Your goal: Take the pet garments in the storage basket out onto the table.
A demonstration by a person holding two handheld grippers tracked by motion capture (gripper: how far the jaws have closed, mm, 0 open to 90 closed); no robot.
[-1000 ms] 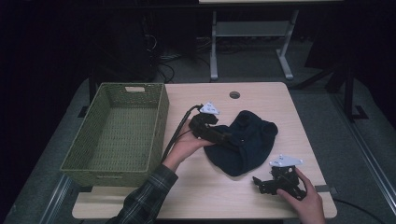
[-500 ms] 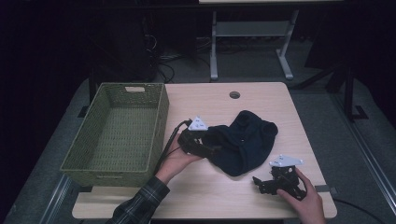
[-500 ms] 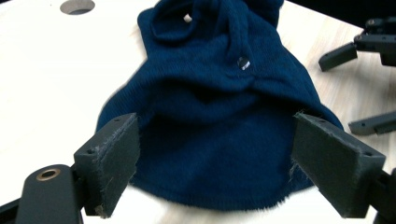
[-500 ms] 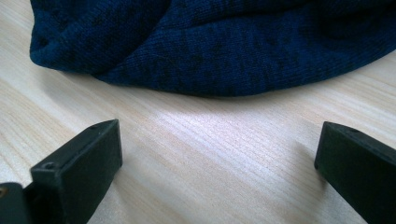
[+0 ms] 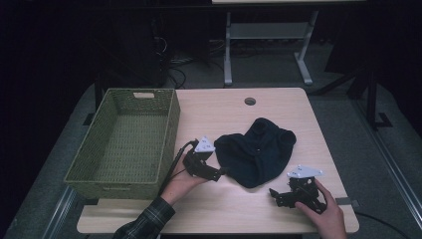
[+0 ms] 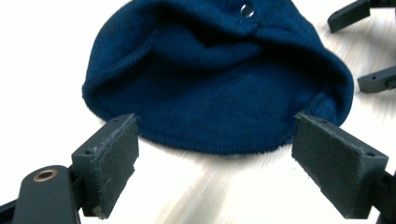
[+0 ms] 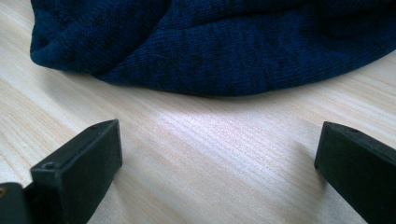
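Wooden table (image 5: 278, 107), dim room. Left gripper (image 6: 215, 158) spread wide, holding nothing; blue knit hat (image 6: 219, 79) flat just beyond its fingertips. Right gripper (image 7: 219, 158) likewise wide and empty, hat edge just ahead. Green basket (image 5: 124, 139) well aside.

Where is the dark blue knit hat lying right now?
In the high view, the hat lies on the table, right of the green basket, between the left tool and right tool.

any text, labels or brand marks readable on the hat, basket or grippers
None can be read.
The blue knit hat carries a small round stud, with no lettering visible.
The green woven basket shows no label or tag.
The left gripper and right gripper show no markings.
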